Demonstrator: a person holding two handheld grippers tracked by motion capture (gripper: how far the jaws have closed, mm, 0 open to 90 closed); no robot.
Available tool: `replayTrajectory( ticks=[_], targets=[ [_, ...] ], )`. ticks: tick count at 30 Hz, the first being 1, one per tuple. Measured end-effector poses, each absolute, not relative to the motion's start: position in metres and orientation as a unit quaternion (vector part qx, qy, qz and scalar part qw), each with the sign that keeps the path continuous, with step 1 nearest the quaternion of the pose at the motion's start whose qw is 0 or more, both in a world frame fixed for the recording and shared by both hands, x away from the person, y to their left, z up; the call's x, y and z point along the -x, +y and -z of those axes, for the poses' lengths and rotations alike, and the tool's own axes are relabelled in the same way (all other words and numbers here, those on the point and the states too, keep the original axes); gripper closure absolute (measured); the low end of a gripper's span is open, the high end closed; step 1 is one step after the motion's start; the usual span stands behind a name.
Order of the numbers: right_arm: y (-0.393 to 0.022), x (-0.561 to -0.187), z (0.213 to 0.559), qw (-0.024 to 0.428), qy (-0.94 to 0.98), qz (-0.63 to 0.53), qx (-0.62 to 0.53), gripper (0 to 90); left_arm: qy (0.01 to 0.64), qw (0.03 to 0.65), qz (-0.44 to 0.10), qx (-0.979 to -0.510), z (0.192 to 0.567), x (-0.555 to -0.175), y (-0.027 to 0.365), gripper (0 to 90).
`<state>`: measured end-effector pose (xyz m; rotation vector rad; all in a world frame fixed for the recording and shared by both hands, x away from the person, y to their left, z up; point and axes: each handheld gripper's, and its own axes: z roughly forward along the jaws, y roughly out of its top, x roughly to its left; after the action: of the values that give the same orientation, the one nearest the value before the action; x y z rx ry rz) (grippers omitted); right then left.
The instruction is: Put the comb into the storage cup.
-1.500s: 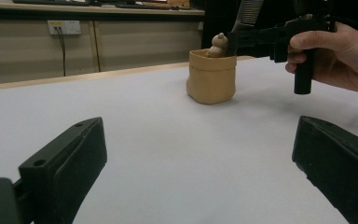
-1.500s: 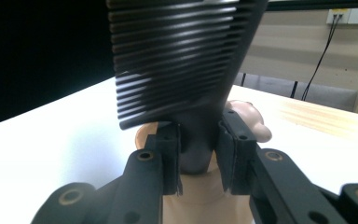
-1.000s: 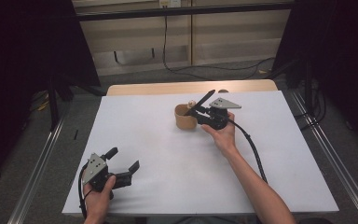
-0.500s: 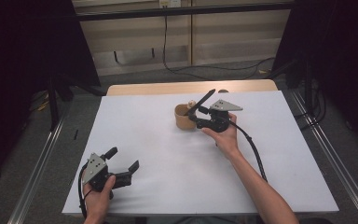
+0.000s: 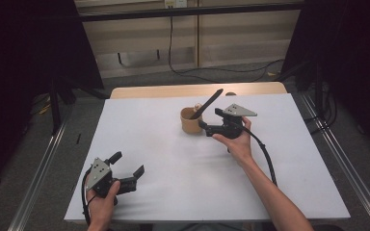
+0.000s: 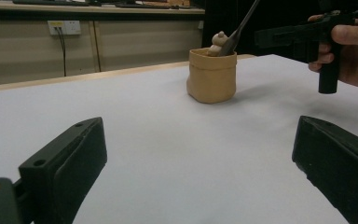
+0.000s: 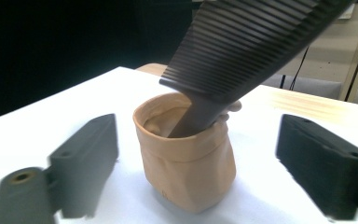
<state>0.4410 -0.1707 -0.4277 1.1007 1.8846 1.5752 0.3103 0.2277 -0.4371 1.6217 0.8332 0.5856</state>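
A tan fabric pouch (image 5: 191,122) stands upright on the far middle of the white table (image 5: 173,192). A black comb (image 5: 206,103) leans in it, its teeth end sticking up to the right, and a small beige figure (image 6: 218,41) peeks over the rim. My right gripper (image 5: 209,119) is just right of the pouch; its jaws have just been opening and stand apart, touching nothing. In the right gripper view the pouch (image 7: 186,158) and comb (image 7: 242,51) sit ahead of the right gripper (image 7: 200,163). My left gripper (image 5: 126,163) rests open near the front left with nothing in it.
A wooden strip (image 5: 197,90) borders the table's far edge. Metal rails (image 5: 38,183) run along both sides on the floor. Each gripper trails a black cable (image 5: 265,159). In the left gripper view the left gripper (image 6: 200,154) faces bare white surface.
The right gripper's jaws have spread apart and it has eased slightly back from the pouch. The comb stays leaning in the pouch. The left gripper has not moved.
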Motion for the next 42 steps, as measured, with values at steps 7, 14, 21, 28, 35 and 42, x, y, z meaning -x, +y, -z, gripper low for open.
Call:
replayTrajectory(
  ticks=[7, 14, 21, 28, 35, 42],
  targets=[
    [-0.179, -0.432, 0.423, 0.237, 0.672, -0.574, -0.404, 2.7, 0.358, 0.573, -0.254, -0.692, 0.437, -0.311, 0.229, 3.1],
    [-0.186, -0.424, 0.419, 0.257, 0.667, -0.571, -0.405, 0.5, 0.357, 0.573, -0.256, -0.691, 0.436, -0.311, 0.229, 3.2],
    [-0.192, -0.415, 0.414, 0.266, 0.664, -0.57, -0.404, 1.0, 0.362, 0.575, -0.258, -0.687, 0.437, -0.31, 0.229, 3.2],
    [-0.197, -0.411, 0.415, 0.28, 0.662, -0.561, -0.411, 1.2, 0.363, 0.578, -0.26, -0.683, 0.436, -0.309, 0.231, 3.1],
    [-0.202, -0.4, 0.412, 0.313, 0.655, -0.551, -0.412, 1.1, 0.363, 0.578, -0.26, -0.683, 0.436, -0.308, 0.231, 3.1],
    [-0.213, -0.388, 0.414, 0.331, 0.643, -0.546, -0.423, 1.0, 0.367, 0.576, -0.262, -0.681, 0.437, -0.308, 0.231, 3.2]
  ],
)
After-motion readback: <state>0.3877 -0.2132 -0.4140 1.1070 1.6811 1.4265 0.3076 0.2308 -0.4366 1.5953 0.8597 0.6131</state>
